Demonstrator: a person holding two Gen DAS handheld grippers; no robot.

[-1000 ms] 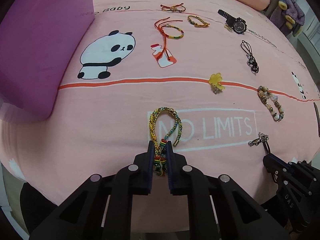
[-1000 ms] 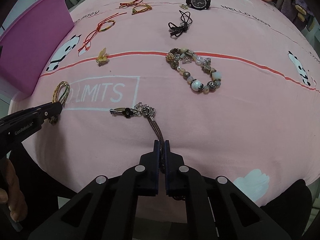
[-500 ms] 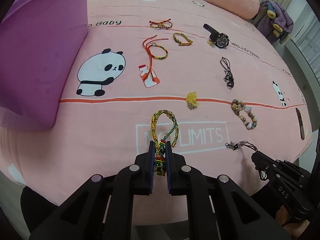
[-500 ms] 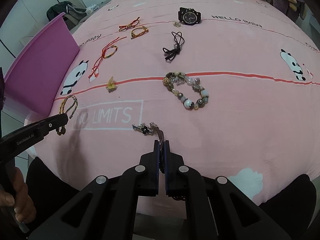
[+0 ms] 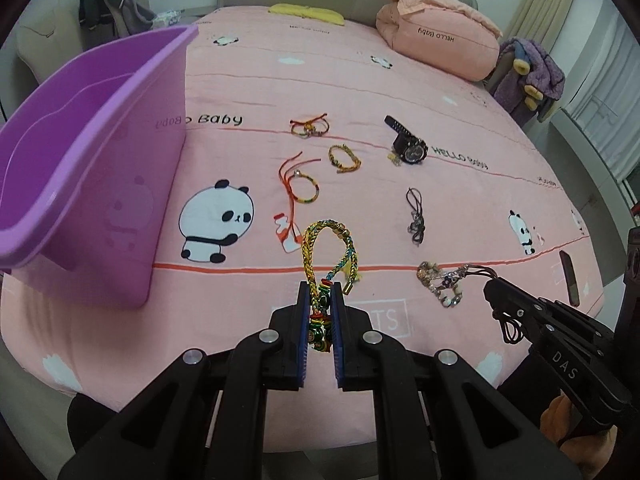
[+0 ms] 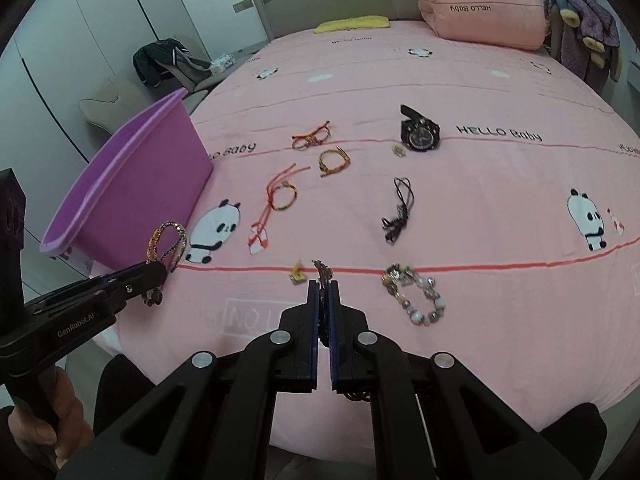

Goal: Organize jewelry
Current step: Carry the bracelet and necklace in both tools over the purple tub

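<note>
My left gripper is shut on the beaded end of a multicoloured braided bracelet, whose loop stands up clear of the pink bedspread. The right wrist view shows that bracelet beside the purple bin. My right gripper is shut on a dark cord bracelet with metal charms, also lifted off the bed. In the left wrist view its charms hang from the right gripper. The purple bin stands at the left, its inside mostly hidden.
On the bedspread lie a beaded bracelet, a yellow flower clip, a black cord, a black watch, a red string bracelet and two small braided ones. A pink pillow sits at the back.
Both grippers have risen off the bedspread, each carrying its bracelet up with it. Both views have tilted up, so the bin's rim and the headboard now show.
</note>
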